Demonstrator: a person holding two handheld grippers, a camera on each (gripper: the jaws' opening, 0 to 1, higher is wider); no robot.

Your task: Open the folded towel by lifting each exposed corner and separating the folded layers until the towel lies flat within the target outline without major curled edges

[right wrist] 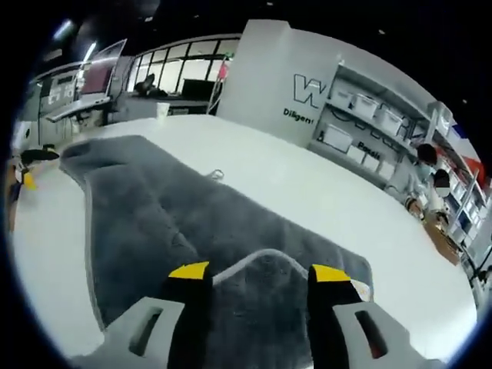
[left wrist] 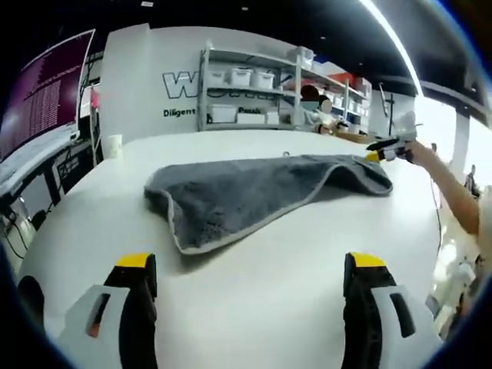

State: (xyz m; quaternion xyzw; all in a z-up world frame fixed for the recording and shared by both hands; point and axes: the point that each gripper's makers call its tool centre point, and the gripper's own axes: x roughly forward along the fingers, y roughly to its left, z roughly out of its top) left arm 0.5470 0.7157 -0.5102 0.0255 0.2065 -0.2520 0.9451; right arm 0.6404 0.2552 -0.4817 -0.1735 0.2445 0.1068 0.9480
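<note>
Grey towel lies on white bench, partly folded, one layer doubled over w/ pale hem showing. Left gripper hovers over bare bench just short of the near corner, jaws wide apart, nothing held. Right gripper over the far end, jaws apart either side of a raised corner fold; can't tell if touching.

The white worktop lies bare from its near edge up to the grey towel, so the left gripper has open room ahead of its jaws. The towel spreads across the middle, one layer folded over, its hem raised a little. Beyond it, bare surface runs to the far edge. A small cup stands near the far left corner. Shelving stands well apart behind.
</note>
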